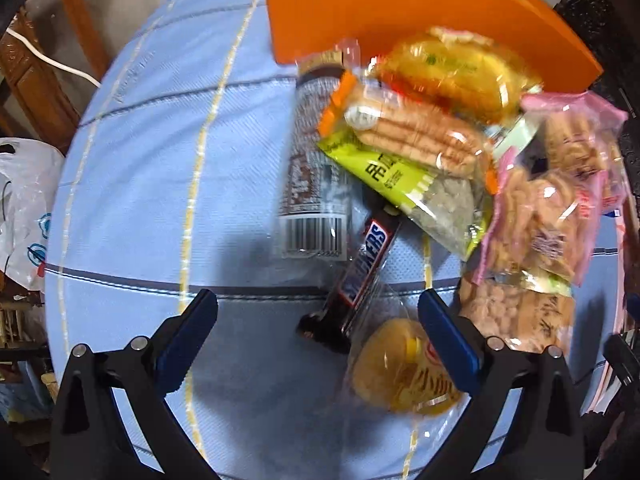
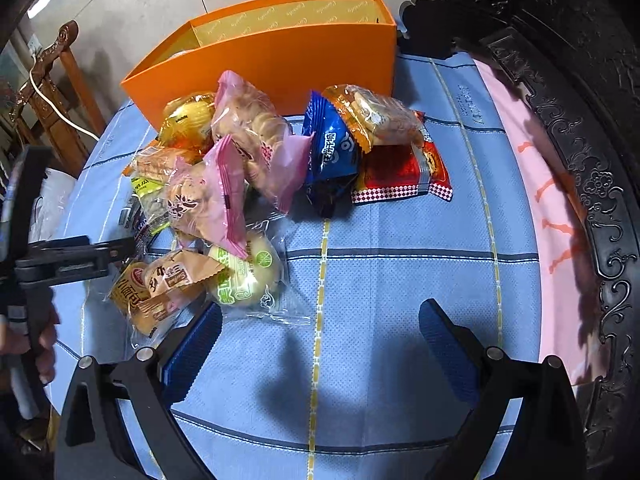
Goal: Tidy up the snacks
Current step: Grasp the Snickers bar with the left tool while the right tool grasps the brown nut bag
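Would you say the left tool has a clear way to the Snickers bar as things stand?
Probably yes. The left tool is open just above the Snickers bar, whose near end lies bare on the cloth; only its far end is tucked under the green packet.

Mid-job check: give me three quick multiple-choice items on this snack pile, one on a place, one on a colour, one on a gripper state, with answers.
1. Where does the orange box stand relative to the snack pile?
A. Behind it, at the far side of the table
B. On top of it
C. On the floor

2. What colour is the pack leaning on the red pack?
A. Green
B. Blue
C. White

3. How is the left gripper?
A. Shut on the Snickers bar
B. Open, empty
C. Shut on nothing

Answers: 1 A, the box rises beyond the pile on the blue cloth. 2 B, its wrapper is blue with white print. 3 B, its jaws stand wide apart above the Snickers bar, gripping nothing.
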A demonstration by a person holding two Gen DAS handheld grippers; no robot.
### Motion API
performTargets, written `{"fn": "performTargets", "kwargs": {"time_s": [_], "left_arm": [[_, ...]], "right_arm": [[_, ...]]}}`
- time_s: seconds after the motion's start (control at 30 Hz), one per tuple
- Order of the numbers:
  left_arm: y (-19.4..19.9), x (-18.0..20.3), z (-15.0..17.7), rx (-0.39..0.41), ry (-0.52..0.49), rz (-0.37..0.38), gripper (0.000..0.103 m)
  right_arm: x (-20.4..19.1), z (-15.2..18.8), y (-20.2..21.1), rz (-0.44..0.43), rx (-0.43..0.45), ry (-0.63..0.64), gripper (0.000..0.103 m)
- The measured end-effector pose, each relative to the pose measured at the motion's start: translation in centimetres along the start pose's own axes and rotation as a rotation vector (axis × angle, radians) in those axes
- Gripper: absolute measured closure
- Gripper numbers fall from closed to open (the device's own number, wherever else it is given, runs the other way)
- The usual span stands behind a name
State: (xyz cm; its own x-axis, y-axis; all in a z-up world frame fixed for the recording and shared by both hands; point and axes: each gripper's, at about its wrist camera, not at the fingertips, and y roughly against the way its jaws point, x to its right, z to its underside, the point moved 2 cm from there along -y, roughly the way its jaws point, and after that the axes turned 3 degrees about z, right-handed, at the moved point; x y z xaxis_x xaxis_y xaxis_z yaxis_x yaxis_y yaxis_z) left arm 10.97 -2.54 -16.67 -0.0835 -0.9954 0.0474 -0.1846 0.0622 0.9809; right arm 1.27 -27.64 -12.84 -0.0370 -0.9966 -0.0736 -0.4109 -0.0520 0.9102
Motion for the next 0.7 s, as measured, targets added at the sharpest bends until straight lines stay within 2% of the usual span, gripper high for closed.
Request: {"fn": "performTargets", "kwargs": {"time_s": [0.07, 0.13, 0.17, 0.2, 0.23, 0.3, 0.37, 0.5, 0.53, 0.6, 0.7], "left_arm": [[-1.5, -0.3, -0.4, -0.036, 0.028, 0.016, 0.005], [-2.4, -0.6, -0.4, -0.061, 0.048, 0.024, 0.014], [-2.3, -0.5, -0.5, -0.045, 0.034, 0.001, 0.020], [-2.2, -0.4, -0.4, -0.032, 0.003, -0.020, 0.032], [-1.9, -0.2, -0.5, -0.021, -0.020, -0.014, 0.053], [-1.5, -0.4, -0.5, -0.043, -0.043, 0.011, 0.077], [-1.0, -1.2, -0.1, -0.042, -0.028, 0.023, 0.083], [0.4, -3.5, 1.2, -0.036, 0.026, 0.054, 0.085], [0.7, -3.9, 1.5, -0.030, 0.029, 0.056, 0.085], [1.2, -4.9, 1.9, -0.019, 0.035, 0.054, 0.085], [1.0, -5.9, 3.1, -0.027, 0.064, 0.057, 0.085]], "right_arm": [[-0.1, 0.0, 0.1, -0.001, 0.000, 0.002, 0.004], [-0.2, 0.1, 0.1, -0.001, -0.005, 0.006, 0.004], [-0.3, 0.2, 0.1, -0.007, -0.009, 0.006, 0.004], [-0.5, 0.3, 0.0, -0.022, -0.016, 0.005, 0.004], [-0.8, 0.3, 0.0, -0.037, -0.018, 0.006, 0.004], [-1.4, 0.3, 0.0, -0.062, -0.014, 0.012, 0.004], [-2.6, 0.2, 0.3, -0.107, 0.004, 0.035, 0.004], [-6.8, 0.4, 0.6, -0.185, 0.019, 0.211, 0.005], [-7.9, 0.4, 0.5, -0.199, 0.017, 0.257, 0.007], [-9.5, 0.4, 0.2, -0.225, 0.010, 0.316, 0.017], [-11.1, -0.3, -0.8, -0.218, -0.001, 0.377, 0.021]]}}
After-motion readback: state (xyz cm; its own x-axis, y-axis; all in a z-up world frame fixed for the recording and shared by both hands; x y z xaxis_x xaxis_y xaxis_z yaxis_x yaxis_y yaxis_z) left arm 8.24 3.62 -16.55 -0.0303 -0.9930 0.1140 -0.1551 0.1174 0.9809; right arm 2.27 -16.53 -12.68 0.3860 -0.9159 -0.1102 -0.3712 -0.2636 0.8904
